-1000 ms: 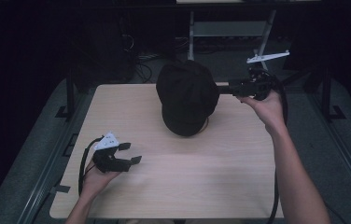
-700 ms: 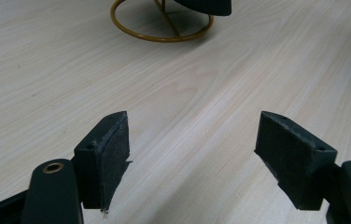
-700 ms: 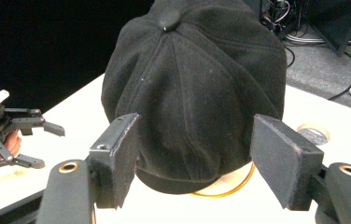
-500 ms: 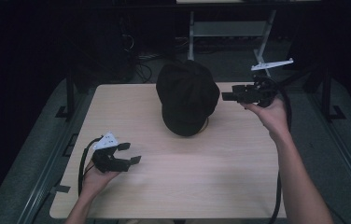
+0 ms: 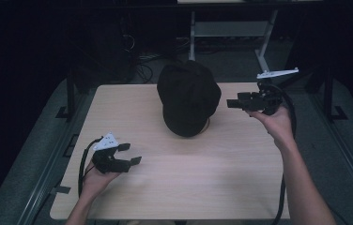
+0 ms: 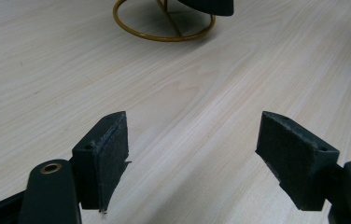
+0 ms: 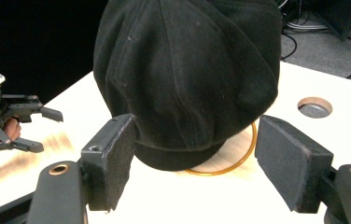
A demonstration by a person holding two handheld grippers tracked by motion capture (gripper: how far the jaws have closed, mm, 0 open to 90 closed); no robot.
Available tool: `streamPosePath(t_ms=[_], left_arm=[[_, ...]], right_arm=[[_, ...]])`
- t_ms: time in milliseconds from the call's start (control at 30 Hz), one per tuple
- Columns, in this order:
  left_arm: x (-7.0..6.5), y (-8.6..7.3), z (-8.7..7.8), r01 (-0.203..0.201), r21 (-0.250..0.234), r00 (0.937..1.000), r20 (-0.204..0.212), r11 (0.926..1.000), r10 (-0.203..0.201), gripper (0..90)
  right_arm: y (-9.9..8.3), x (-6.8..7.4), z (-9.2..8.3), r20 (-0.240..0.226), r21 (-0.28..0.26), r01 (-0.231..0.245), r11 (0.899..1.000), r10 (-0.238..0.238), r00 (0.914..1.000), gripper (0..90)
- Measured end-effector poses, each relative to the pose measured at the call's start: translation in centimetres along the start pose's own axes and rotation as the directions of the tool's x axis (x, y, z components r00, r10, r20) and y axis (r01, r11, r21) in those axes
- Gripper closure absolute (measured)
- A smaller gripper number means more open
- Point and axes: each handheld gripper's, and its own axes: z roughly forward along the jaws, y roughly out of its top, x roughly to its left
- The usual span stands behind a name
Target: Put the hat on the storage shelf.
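Right gripper [image 5: 231,103] just right of the black cap [image 5: 188,97], jaws spread wide, just been opening, nothing between the pads, aimed at the cap's side, not touching. In the right gripper view the cap's lower edge sits ahead between the jaws, apart from both. Cap sits on a gold wire stand [image 7: 239,156] near the far middle of the wooden table [image 5: 203,187]. Left gripper [image 5: 130,153] well apart from the cap, toward the near left, jaws open and empty, low over the tabletop.
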Motion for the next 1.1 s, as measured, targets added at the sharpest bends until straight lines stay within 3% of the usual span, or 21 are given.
streamPosePath(t_ms=[200,533,1100], left_arm=[[0.0,0.0,0.1,-0.005,0.007,1.0000,-0.001,1.0000,0.005,24.4],[-0.2,-0.1,0.2,0.003,0.011,1.0000,-0.002,0.9999,-0.003,24.4],[-0.2,-0.2,0.2,0.005,0.012,1.0000,0.002,0.9999,-0.005,24.4]], right_arm=[[-1.2,-0.5,-0.5,0.002,0.000,-0.023,1.000,0.023,0.9997,27.4],[-2.8,-0.7,-1.1,0.008,0.021,-0.020,1.000,0.020,0.9998,27.5],[-6.1,-1.0,-1.8,-0.016,0.025,-0.053,0.998,0.053,0.9984,27.3]])
